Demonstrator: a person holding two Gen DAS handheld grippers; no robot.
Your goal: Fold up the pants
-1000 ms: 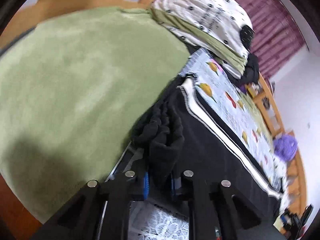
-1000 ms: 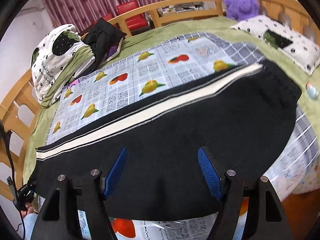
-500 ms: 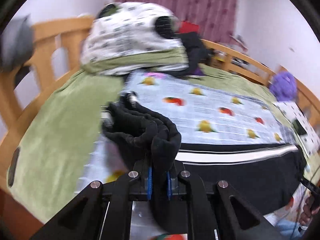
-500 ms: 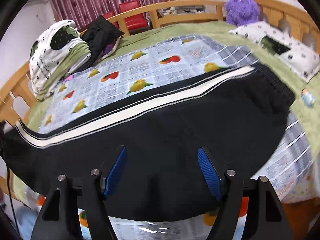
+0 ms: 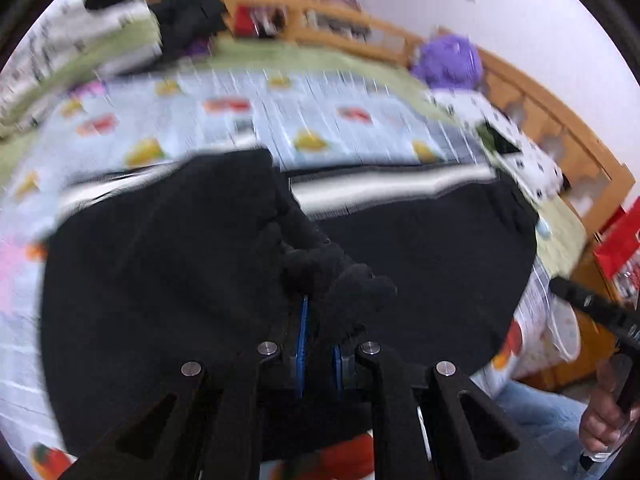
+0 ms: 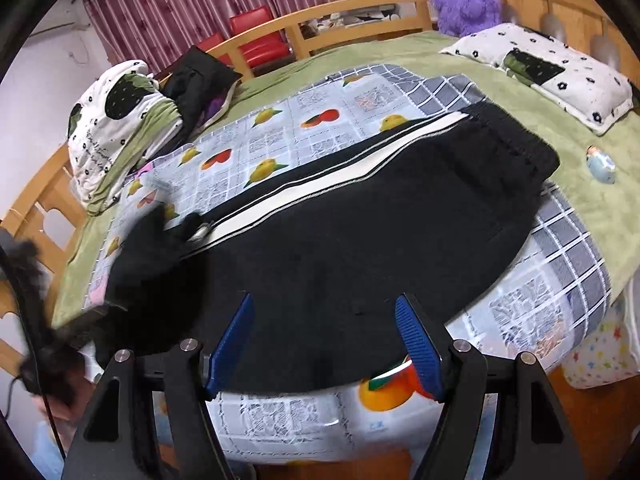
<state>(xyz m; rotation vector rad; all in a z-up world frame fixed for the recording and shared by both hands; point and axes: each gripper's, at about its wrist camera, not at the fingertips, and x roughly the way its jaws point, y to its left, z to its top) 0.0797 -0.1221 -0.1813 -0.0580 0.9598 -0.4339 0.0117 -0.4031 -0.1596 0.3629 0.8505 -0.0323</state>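
Note:
Black pants [image 6: 360, 248] with a white side stripe [image 6: 320, 188] lie across the fruit-print sheet [image 6: 280, 144] on the bed, waistband [image 6: 516, 140] at the right. My left gripper [image 5: 318, 344] is shut on the bunched leg end [image 5: 224, 248] of the pants [image 5: 420, 248] and holds it lifted over the rest of the pants. In the right wrist view that lifted leg end [image 6: 160, 252] is a blur at the left. My right gripper [image 6: 326, 344] is open and empty, over the pants' near edge.
A spotted pillow [image 6: 552, 72] and a purple plush toy [image 6: 466, 0] lie at the back right. Folded bedding [image 6: 120, 128] and dark clothes [image 6: 200, 76] sit at the back left. A small blue figurine [image 6: 600, 162] lies right of the waistband. A wooden bed rail [image 6: 360, 12] runs around.
My left gripper has carried the pants' leg end up and to the right, over the pants toward the waistband. The right gripper has stayed open in about the same place.

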